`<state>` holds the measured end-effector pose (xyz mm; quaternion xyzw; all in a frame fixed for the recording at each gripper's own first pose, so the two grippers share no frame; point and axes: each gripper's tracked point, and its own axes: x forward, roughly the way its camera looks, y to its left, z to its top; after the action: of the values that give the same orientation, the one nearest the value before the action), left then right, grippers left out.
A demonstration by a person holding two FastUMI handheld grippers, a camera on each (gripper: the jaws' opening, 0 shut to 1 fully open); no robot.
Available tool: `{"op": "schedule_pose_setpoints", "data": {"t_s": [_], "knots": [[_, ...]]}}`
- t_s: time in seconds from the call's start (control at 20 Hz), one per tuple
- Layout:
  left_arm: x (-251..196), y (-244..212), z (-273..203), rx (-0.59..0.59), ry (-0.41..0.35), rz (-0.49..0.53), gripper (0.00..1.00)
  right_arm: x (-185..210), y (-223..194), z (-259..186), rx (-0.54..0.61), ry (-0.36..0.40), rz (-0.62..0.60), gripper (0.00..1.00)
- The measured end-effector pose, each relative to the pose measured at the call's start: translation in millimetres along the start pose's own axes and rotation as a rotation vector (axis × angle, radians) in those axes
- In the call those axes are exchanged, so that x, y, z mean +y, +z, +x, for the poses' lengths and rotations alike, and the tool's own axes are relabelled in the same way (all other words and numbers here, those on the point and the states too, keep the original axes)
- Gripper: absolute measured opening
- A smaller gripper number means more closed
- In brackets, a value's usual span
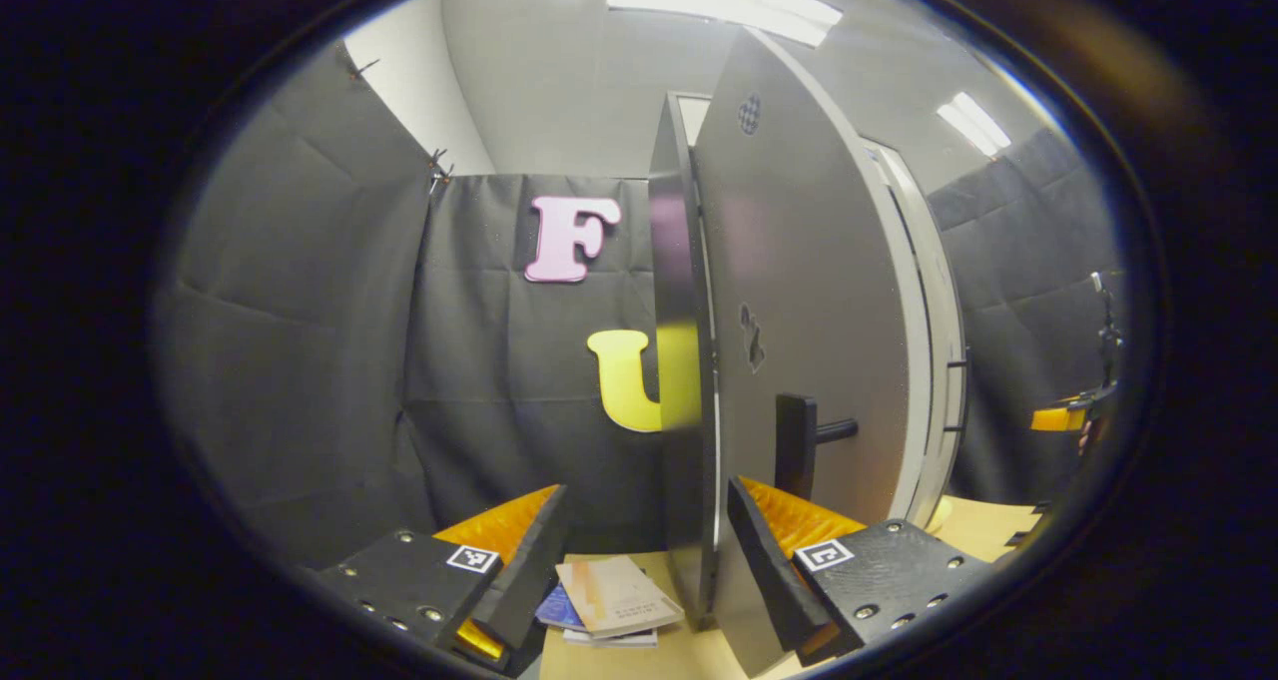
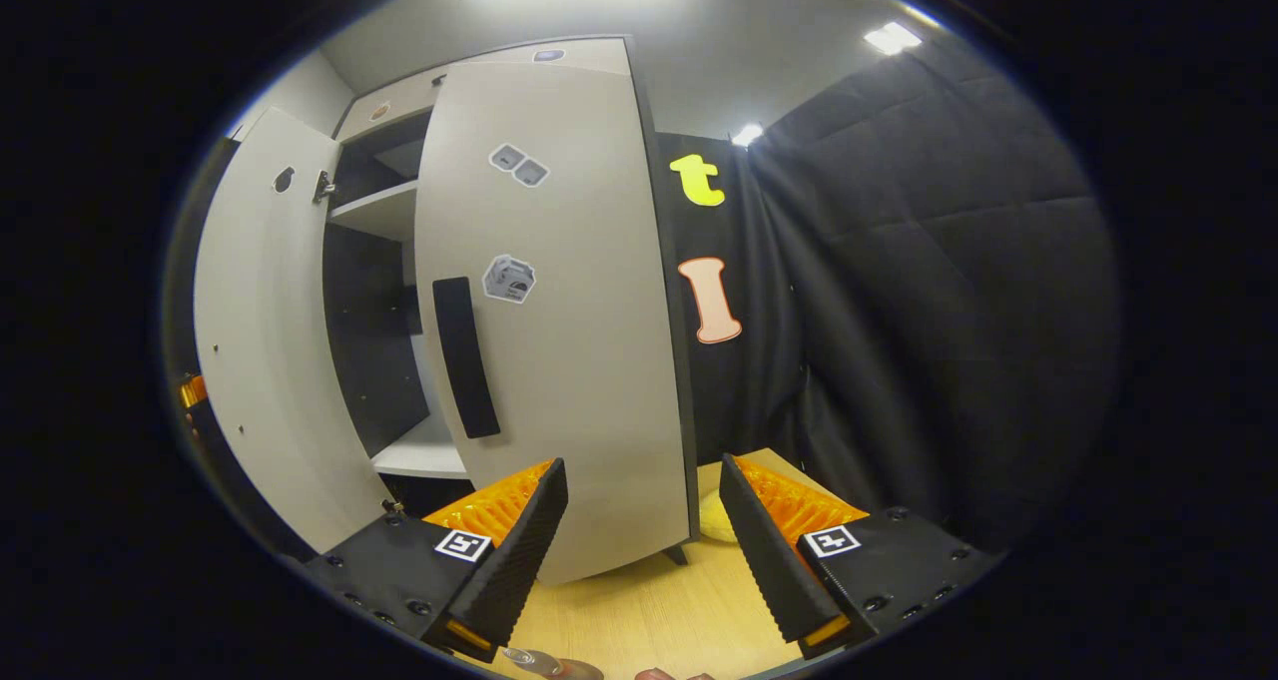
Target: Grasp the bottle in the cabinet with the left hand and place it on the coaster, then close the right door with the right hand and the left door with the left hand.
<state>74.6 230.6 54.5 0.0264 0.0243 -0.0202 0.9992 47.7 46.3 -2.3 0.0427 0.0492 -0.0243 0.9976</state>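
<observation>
Standing wide apart at the bottom of the left gripper view, the left tool (image 1: 644, 570) was seen holding nothing, with the left door's (image 1: 799, 291) edge just beyond its fingers and booklets (image 1: 609, 600) lying on the worktop (image 1: 639, 655) between them. Lower centre in the right gripper view, the right tool (image 2: 644, 550) was likewise spread wide and empty before the right door (image 2: 569, 311). Farther back, a cabinet shelf (image 2: 374, 206) was visible at upper left. No bottle could be made out.
</observation>
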Motion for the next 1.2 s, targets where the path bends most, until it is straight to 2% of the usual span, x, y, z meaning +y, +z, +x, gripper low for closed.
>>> {"op": "schedule_pose_setpoints", "data": {"t_s": [0.05, 0.2, 0.3, 0.35, 0.4, 0.45, 0.55, 0.6, 0.65, 0.7, 0.75, 0.85, 0.9, 0.95, 1.0, 1.1, 1.15, 1.2], "knots": [[-2, -4, 2, 0.014, 0.0, 0.01, 0.97, -3, -4, -2, 0.009, -0.007, 0.004, 0.98], [-6, -8, 0, 0.038, 0.049, 0.112, 0.92, -19, -20, -1, 0.044, -0.057, 0.006, 0.98], [-5, -7, -1, 0.029, 0.088, 0.08, 0.92, -20, -25, -3, 0.068, -0.059, 0.041, 0.98], [-9, -13, -1, 0.033, 0.081, 0.029, 0.97, -19, -26, -2, 0.076, -0.054, 0.053, 0.98], [-16, -17, -1, 0.034, 0.066, -0.018, 0.92, -18, -27, -1, 0.08, -0.053, 0.057, 0.98], [-28, -18, -3, 0.033, 0.048, -0.04, 0.92, -18, -26, 1, 0.076, -0.051, 0.051, 0.98], [-49, -15, -2, 0.013, 0.021, -0.014, 0.92, -20, -21, 5, 0.062, -0.054, 0.018, 0.98], [-58, -10, -1, 0.002, 0.014, 0.013, 0.98, -23, -18, 7, 0.055, -0.061, 0.002, 0.98], [-68, -9, 3, 0.001, 0.007, 0.024, 0.92, -26, -15, 7, 0.046, -0.065, -0.008, 0.98], [-79, -11, 7, 0.007, -0.005, 0.014, 0.95, -28, -13, 7, 0.04, -0.066, -0.014, 0.98], [-89, -13, 10, 0.009, -0.016, -0.001, 0.92, -31, -13, 5, 0.04, -0.069, -0.018, 0.98], [-110, -13, 18, 0.0, -0.038, -0.02, 0.92, -38, -18, 1, 0.05, -0.083, -0.019, 0.98], [-119, -13, 23, -0.006, -0.051, -0.03, 0.92, -43, -22, -2, 0.058, -0.091, -0.016, 0.98], [-130, -14, 27, -0.008, -0.068, -0.041, 0.98, -48, -25, -7, 0.063, -0.103, -0.01, 0.98], [-142, -15, 35, -0.005, -0.089, -0.056, 0.92, -54, -26, -12, 0.063, -0.12, -0.005, 0.98], [-168, -17, 50, 0.008, -0.139, -0.087, 0.92, -68, -27, -20, 0.052, -0.168, 0.008, 0.98], [-179, -16, 54, 0.006, -0.16, -0.104, 0.98, -72, -27, -24, 0.049, -0.181, 0.021, 0.98], [-185, -11, 57, -0.01, -0.16, -0.114, 0.92, -73, -28, -28, 0.046, -0.189, 0.034, 0.98]]}}
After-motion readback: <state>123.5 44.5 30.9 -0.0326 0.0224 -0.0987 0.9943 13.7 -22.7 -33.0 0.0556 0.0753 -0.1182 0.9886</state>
